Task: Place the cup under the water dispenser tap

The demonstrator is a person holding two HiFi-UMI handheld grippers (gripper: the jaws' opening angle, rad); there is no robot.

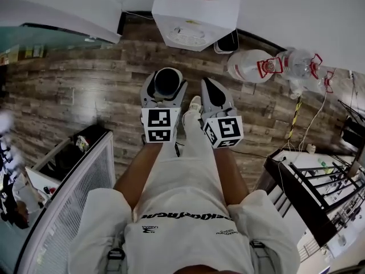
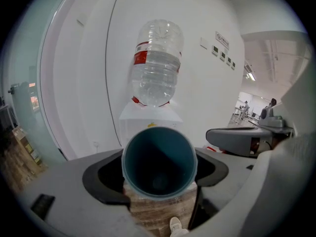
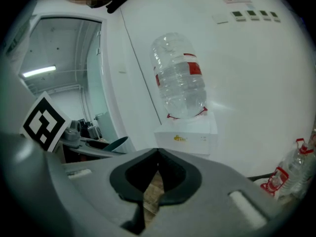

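Cup (image 2: 159, 162) is clamped in my left gripper (image 1: 166, 77), with the water dispenser (image 2: 150, 117) straight ahead. If I misjudge the approach, its rim could strike the housing and twist loose. My right gripper (image 3: 157, 154) is clenched and empty.

The person's bare left forearm (image 1: 137, 173) and right forearm (image 1: 229, 173) reach forward side by side. The grey two-jaw left gripper (image 1: 165, 85), tilted downward, clamps a dark teal plastic cup (image 2: 159, 162) between wide-set jaws. The grey right gripper (image 1: 210, 87) beside it has its jaws closed together, empty.

Spare water bottles (image 1: 251, 66), wooden floor (image 1: 85, 90)
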